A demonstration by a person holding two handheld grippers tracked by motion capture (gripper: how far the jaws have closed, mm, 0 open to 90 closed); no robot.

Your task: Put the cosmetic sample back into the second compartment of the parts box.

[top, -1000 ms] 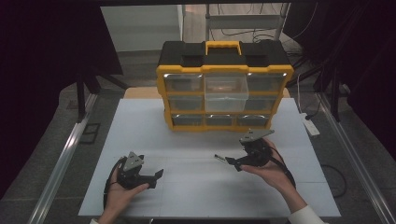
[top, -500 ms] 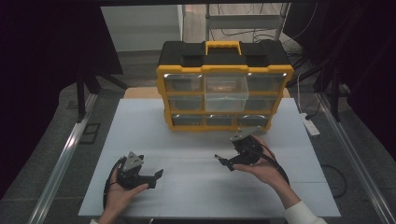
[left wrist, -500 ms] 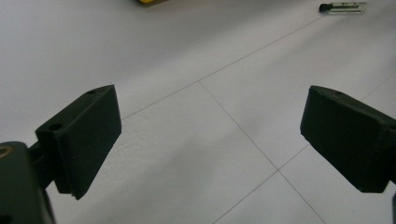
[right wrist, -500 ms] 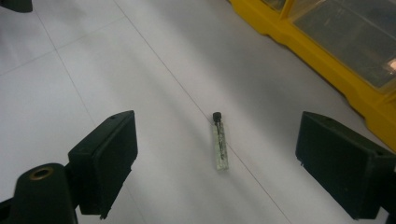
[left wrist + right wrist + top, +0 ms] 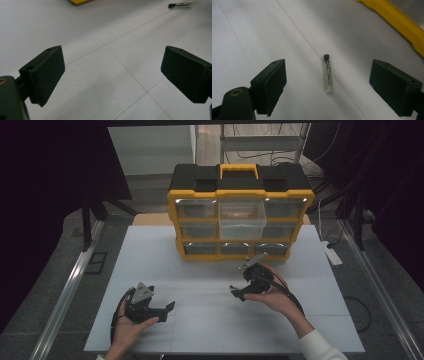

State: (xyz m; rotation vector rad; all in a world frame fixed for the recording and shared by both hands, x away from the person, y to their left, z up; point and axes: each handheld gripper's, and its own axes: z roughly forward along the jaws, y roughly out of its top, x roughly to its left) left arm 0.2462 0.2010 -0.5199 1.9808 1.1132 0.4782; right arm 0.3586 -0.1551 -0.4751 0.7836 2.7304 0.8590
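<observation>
A small clear vial with a black cap [image 5: 328, 75] lies flat on the white table, straight ahead between the wide-apart jaws of my right gripper [image 5: 333, 86], untouched. That right gripper [image 5: 239, 292] is open and held low in front of the organizer box, pointing left. The same vial [image 5: 181, 5] appears far off at the top right of the left gripper view. My left gripper [image 5: 167, 309] is open over the near left of the table, with bare table between its jaws [image 5: 112, 75].
A yellow and black organizer box [image 5: 240, 190] with clear drawers stands at the back centre of the white table [image 5: 150, 255]; its upper middle drawer [image 5: 242, 220] sticks out. A white power strip [image 5: 332, 252] lies off the table's right edge.
My right gripper has shifted a little to the left in front of the box. The left gripper has stayed where it was.
</observation>
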